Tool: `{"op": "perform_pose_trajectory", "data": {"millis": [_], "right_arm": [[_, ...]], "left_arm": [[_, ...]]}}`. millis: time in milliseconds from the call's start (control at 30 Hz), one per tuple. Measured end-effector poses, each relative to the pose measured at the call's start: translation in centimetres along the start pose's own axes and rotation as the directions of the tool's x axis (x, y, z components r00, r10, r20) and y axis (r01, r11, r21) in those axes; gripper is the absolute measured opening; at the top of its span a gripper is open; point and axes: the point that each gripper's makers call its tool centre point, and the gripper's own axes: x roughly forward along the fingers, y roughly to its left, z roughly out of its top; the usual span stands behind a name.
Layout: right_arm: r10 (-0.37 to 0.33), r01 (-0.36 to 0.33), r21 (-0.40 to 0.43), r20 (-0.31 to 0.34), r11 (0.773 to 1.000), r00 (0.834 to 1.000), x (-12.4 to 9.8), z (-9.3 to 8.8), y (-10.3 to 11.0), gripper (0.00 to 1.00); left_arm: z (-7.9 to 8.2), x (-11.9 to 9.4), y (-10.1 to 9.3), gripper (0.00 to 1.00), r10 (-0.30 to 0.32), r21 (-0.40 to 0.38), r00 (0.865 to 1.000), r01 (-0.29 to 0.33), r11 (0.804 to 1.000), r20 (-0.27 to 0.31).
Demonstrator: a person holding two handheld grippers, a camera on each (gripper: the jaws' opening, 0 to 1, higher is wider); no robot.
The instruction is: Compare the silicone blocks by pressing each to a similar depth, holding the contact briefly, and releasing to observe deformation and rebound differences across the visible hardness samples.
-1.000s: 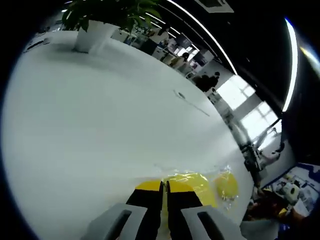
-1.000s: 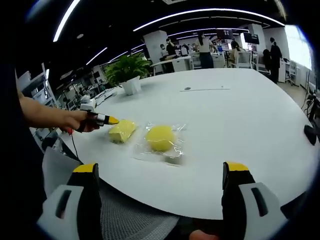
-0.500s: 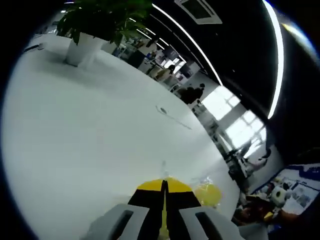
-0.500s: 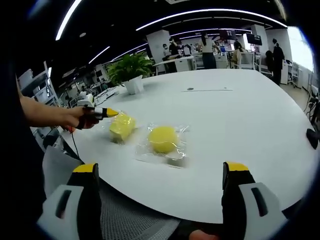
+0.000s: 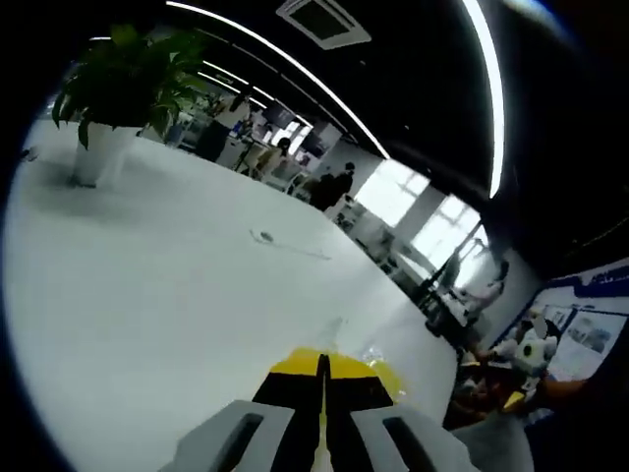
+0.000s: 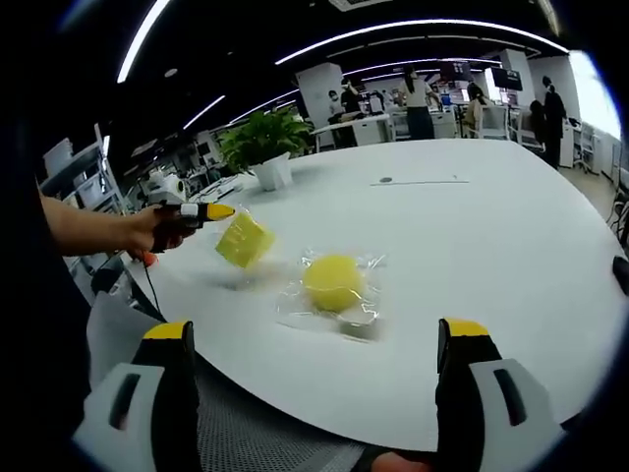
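Left hand-held gripper (image 6: 218, 210) is pinched on the corner of the yellow square block's wrapper (image 6: 245, 240), holding it up off the white surface (image 6: 472, 246). The round yellow block (image 6: 334, 282) sits in its clear bag on the surface nearby. Right hand-held gripper (image 6: 319, 339) hangs spread wide, holding nothing.

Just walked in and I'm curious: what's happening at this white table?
A person holds a tool in each hand. The left tool is shut on a square yellow block in clear wrap, held in the air above the white table. A round yellow block, also wrapped, lies on the table. The right tool hangs open, touching nothing.
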Motion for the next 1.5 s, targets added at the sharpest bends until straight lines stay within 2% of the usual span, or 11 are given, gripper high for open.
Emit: {"op": "perform_pose_trajectory", "data": {"millis": [100, 133, 367, 433, 533, 667, 767, 833, 1067, 1267, 1500], "right_arm": [[0.001, -0.001, 0.008, -0.003, 1.000, 1.000, 0.0, -0.2, -0.1, 0.96], [0.001, -0.001, 0.008, -0.003, 1.000, 1.000, 0.0, -0.3, -0.1, 0.96], [-0.006, 0.006, 0.026, 0.019, 1.000, 1.000, -0.3, -0.1, -0.3, 0.96], [-0.004, 0.003, 0.025, 0.015, 1.000, 1.000, -0.3, -0.2, -0.2, 0.96], [0.004, -0.004, 0.021, 0.010, 1.000, 1.000, -0.3, -0.3, 0.1, 0.96], [0.006, -0.007, 0.023, 0.013, 1.000, 1.000, -0.2, -0.1, 0.3, 0.96], [0.013, -0.014, 0.016, 0.019, 1.000, 1.000, 0.0, 0.4, 0.5, 0.96], [0.019, -0.020, 0.012, 0.024, 1.000, 1.000, 0.2, 0.8, 0.7, 0.96], [0.038, -0.038, -0.004, 0.067, 0.999, 0.997, 0.3, 2.4, 1.1, 0.96], [0.012, -0.010, -0.024, 0.092, 1.000, 0.996, 0.1, 3.0, 0.1, 0.96], [0.008, -0.004, -0.042, 0.105, 0.999, 0.994, -0.4, 3.7, -0.7, 0.96]], "left_arm": [[0.5, 0.1, -0.5, 0.00, 0.021, -0.019, 1.000, -0.021, 1.000, 0.009], [0.5, 0.1, -1.0, 0.00, 0.007, -0.014, 1.000, -0.007, 1.000, 0.009], [1.6, -0.3, -3.1, 0.00, -0.020, 0.083, 1.000, 0.019, 0.996, 0.013], [2.0, -0.6, -3.8, 0.00, -0.027, 0.117, 1.000, 0.025, 0.993, 0.011], [2.0, -1.1, -4.2, 0.00, -0.002, 0.237, 1.000, 0.007, 0.971, -0.018], [2.9, -1.8, -5.8, 0.00, -0.033, 0.248, 0.999, 0.033, 0.968, -0.004], [4.5, -2.7, -7.1, 0.00, -0.068, 0.255, 0.997, 0.060, 0.965, 0.024], [5.5, -3.3, -8.1, 0.00, -0.081, 0.274, 0.996, 0.067, 0.959, 0.037], [7.2, -4.5, -10.1, 0.00, -0.125, 0.333, 0.991, 0.106, 0.937, 0.036], [7.8, -4.9, -10.7, 0.00, -0.139, 0.337, 0.989, 0.111, 0.935, 0.059], [7.6, -4.9, -11.5, 0.00, -0.153, 0.359, 0.987, 0.127, 0.925, 0.044]]}}
